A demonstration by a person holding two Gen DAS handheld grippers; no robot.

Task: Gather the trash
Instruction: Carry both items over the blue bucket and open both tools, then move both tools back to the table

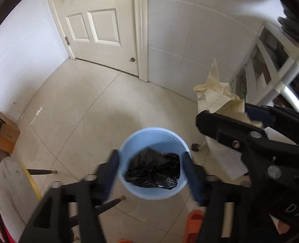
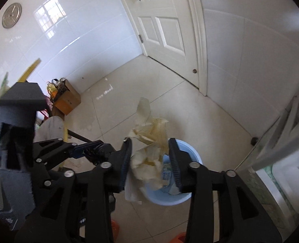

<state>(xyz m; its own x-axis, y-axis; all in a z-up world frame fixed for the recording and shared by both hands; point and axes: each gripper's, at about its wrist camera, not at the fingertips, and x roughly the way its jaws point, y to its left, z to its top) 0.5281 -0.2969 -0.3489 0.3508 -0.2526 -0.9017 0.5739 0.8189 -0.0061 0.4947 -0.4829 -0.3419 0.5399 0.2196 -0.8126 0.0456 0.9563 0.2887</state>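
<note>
The left gripper (image 1: pixel 150 174) points steeply down with its jaws standing apart and nothing between them; its blue-padded fingers (image 1: pixel 109 174) straddle the view of a light blue bin (image 1: pixel 129 147) on the floor directly below. Inside the bin lies a crumpled black plastic bag (image 1: pixel 153 169), bunched low against the bottom. The right gripper (image 2: pixel 150 158) also points downward, over the same bin (image 2: pixel 194 154). A wad of crumpled cream paper (image 2: pixel 147 162) sits between its jaws; whether the pads press on it cannot be told for certain, as the jaws stand partly apart (in the left wrist view the same paper (image 1: pixel 216 99) appears pinched at its lower end by the right gripper (image 1: pixel 228 117)). The wad's long axis runs roughly along the gripper's pointing line, one tapered end sticking out well beyond the fingertips, the bulkier end back between the fingers. A flat white sheet (image 2: pixel 130 190) hangs below the left-hand finger of the right gripper. Beyond the bin: pale floor tiles (image 1: pixel 84 111), a white panelled door (image 1: pixel 96 20) in the corner, white tiled walls, and a brown cardboard box (image 1: pixel 6 137) against the wall to the left. A round marble-topped table (image 1: pixel 9 182) with dark legs stands near the left gripper.
</note>
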